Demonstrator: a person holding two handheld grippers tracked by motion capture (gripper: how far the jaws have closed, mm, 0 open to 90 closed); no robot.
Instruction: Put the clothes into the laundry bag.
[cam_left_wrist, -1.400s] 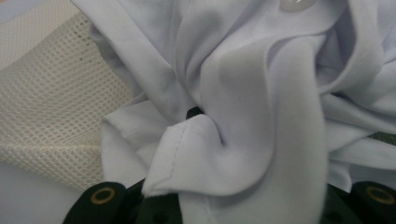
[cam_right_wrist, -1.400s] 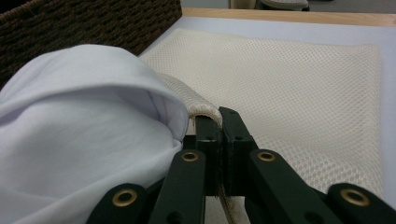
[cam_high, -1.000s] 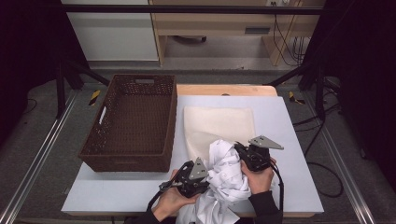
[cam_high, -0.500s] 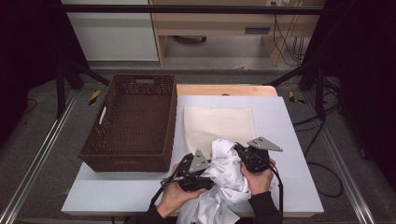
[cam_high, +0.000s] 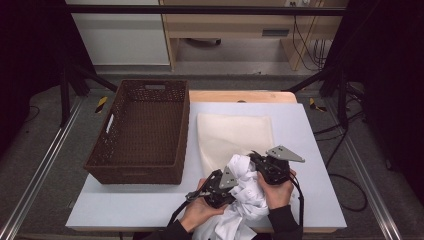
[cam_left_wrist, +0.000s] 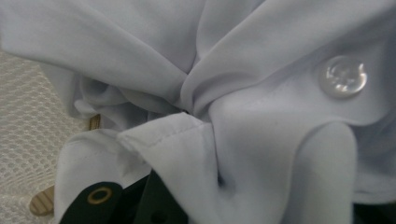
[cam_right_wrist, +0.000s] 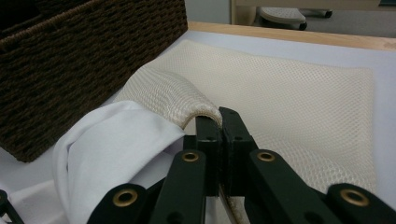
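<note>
A crumpled white shirt (cam_high: 245, 192) lies at the near edge of the table and hangs over it, against a flat cream mesh bag (cam_high: 235, 132). My right gripper (cam_high: 253, 159) is shut on the bag's near edge (cam_right_wrist: 187, 100) and holds it raised, with shirt cloth (cam_right_wrist: 112, 135) beneath the lifted flap. My left gripper (cam_high: 234, 181) is pushed into the shirt from the left. Its jaws have just been closing, and gathered shirt cloth (cam_left_wrist: 261, 140) with a pearly button (cam_left_wrist: 342, 77) is bunched between them and hides their tips.
A dark brown wicker basket (cam_high: 140, 130) stands on the left part of the white table (cam_high: 125, 205), close to the bag's left side (cam_right_wrist: 84, 56). A wooden strip (cam_high: 240, 96) runs along the far edge. Cables trail off the near edge.
My left gripper has shifted right, deeper into the shirt bundle toward the bag. The right gripper has held still on the bag's edge.
</note>
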